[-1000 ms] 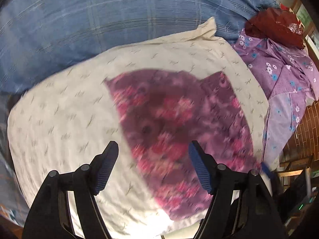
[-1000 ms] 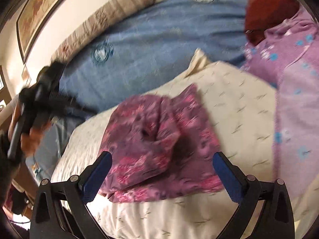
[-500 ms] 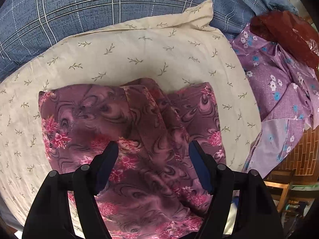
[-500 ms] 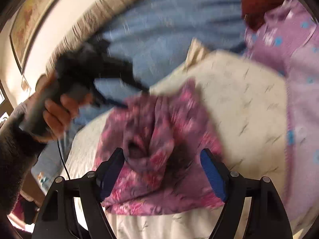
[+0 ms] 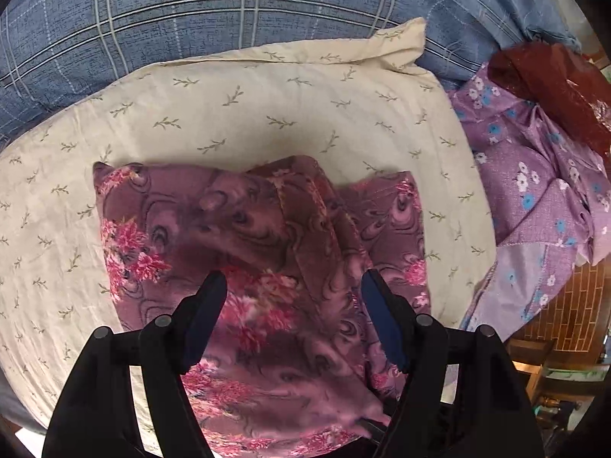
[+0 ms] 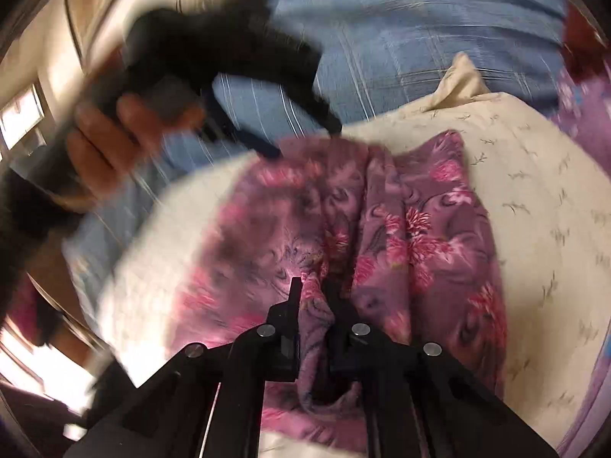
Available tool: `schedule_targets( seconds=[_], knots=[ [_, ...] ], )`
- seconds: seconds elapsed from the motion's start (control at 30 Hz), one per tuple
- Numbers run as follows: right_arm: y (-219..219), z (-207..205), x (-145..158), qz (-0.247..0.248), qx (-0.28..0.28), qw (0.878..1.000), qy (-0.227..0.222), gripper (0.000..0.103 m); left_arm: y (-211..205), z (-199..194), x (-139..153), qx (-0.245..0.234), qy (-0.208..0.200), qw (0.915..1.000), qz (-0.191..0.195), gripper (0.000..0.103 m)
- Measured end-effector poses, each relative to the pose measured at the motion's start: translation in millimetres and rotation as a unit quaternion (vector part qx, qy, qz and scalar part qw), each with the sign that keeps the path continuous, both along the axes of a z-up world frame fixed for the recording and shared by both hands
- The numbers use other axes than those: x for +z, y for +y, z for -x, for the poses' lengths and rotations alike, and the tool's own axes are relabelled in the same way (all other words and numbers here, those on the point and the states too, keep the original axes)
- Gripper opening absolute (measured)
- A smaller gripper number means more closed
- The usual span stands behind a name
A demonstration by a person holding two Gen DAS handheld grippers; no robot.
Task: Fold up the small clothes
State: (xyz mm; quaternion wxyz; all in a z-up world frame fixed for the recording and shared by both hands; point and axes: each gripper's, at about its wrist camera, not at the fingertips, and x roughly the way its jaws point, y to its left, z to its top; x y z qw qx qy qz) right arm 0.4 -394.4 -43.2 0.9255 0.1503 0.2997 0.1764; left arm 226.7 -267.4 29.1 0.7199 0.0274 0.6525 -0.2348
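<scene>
A purple garment with pink flowers [image 5: 267, 229] lies folded and rumpled on a cream pillow [image 5: 267, 114] printed with small leaf sprigs. My left gripper [image 5: 294, 276] points steeply down just above the garment's near half, jaws open, nothing pinched. In the right wrist view the garment [image 6: 420, 236] fills the middle, and my right gripper [image 6: 313, 290] is closing tight on a bunched fold at its near edge, pads pressing the cloth. The left gripper [image 6: 303, 139] shows blurred at the garment's far edge, held by a hand [image 6: 107, 145].
A blue plaid bedsheet [image 5: 191, 11] lies beyond the pillow. To the right is a heap of lilac cloth with blue and white flowers [image 5: 534, 198], with a dark red cloth [image 5: 553, 87] behind it. Brick-pattern floor [image 5: 565, 305] and wooden furniture show at lower right.
The right gripper's jaws went from wide open to pinched on a fold of the purple garment. The left gripper moved in over the garment and steadied, still open.
</scene>
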Motion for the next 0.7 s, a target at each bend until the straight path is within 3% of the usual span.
schedule_targets(
  seconds=[0.07, 0.2, 0.23, 0.3, 0.37, 0.5, 0.53, 0.7],
  knots=[
    [-8, 20, 5, -0.010, -0.005, 1.000, -0.015, 0.008, -7, 2, -3, -0.011, -0.002, 0.9999, -0.005, 0.073],
    [-18, 26, -21, -0.031, -0.009, 0.999, 0.037, 0.008, -22, 2, -19, -0.011, 0.015, 0.9997, -0.013, 0.073],
    [-19, 29, -23, -0.036, -0.011, 0.999, 0.039, 0.013, -26, 3, -22, -0.013, 0.018, 0.9996, -0.016, 0.073],
    [-26, 37, -19, -0.062, -0.020, 0.998, 0.020, 0.014, -34, 7, -27, -0.024, 0.017, 0.9993, -0.024, 0.073],
    [-34, 42, -11, -0.068, -0.035, 0.997, 0.002, 0.030, -40, 10, -32, -0.032, 0.012, 0.9988, -0.035, 0.073],
    [-40, 42, -8, -0.061, -0.053, 0.997, -0.002, 0.046, -50, 11, -41, -0.028, 0.009, 0.9987, -0.041, 0.073],
    [-37, 40, -9, -0.064, -0.053, 0.997, 0.003, 0.055, -51, 11, -42, -0.025, 0.011, 0.9989, -0.039, 0.073],
    [-24, 30, -14, -0.077, -0.026, 0.997, 0.006, 0.058, -59, 15, -44, -0.029, 0.014, 0.9991, -0.029, 0.073]
  ],
)
